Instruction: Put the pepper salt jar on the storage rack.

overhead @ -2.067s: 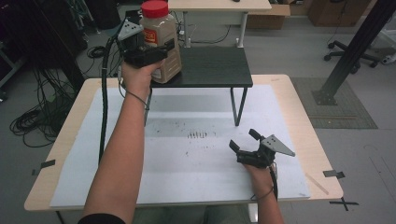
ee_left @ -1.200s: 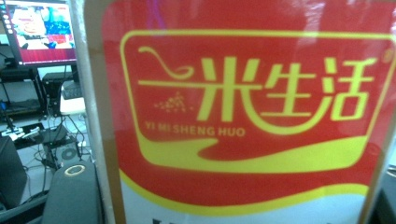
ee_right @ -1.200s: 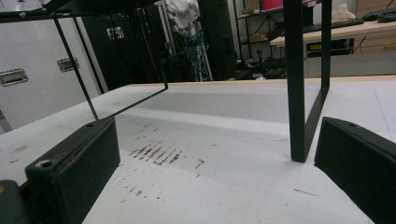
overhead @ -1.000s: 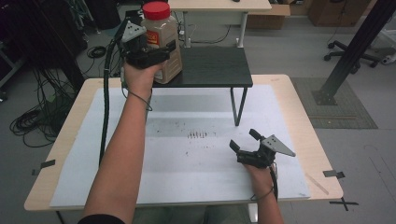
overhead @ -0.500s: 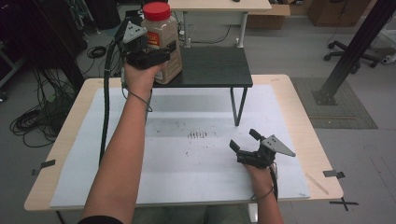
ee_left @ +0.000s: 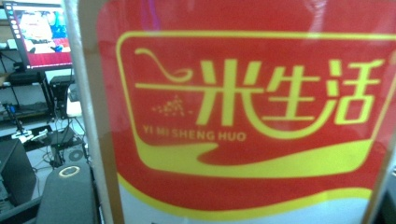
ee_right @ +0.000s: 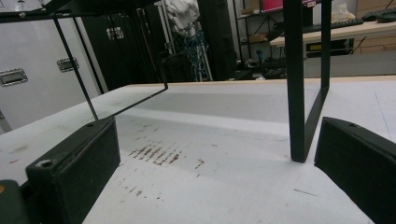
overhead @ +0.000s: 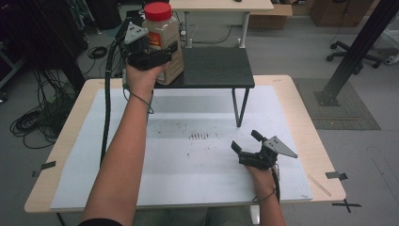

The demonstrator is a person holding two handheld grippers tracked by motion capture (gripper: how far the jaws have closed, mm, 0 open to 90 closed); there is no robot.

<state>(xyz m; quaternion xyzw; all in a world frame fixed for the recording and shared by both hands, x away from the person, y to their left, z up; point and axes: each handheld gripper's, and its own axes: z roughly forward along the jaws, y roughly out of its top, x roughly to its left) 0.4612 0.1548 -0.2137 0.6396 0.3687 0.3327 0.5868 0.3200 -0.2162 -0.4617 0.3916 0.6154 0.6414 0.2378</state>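
Observation:
A clear jar (overhead: 164,29) of pale grain, with a red lid and a red and yellow label, stands on the left end of a black stand (overhead: 216,66). My left gripper (overhead: 164,50) reaches in from the near side with its jaws around the jar's body. They have just been opening a little, and the jar is still between them. In the left gripper view the jar's label (ee_left: 243,112) sits right up against the camera. My right gripper (overhead: 245,141) rests on the white sheet at the near right, open and empty, pointing toward the stand's leg (ee_right: 299,93).
The white sheet (overhead: 188,179) covers the wooden table, with a patch of dark marks (overhead: 200,136) at its middle. The stand's thin black legs (overhead: 240,110) come down onto the sheet. Cables and dark equipment crowd the floor to the left; another desk stands behind.

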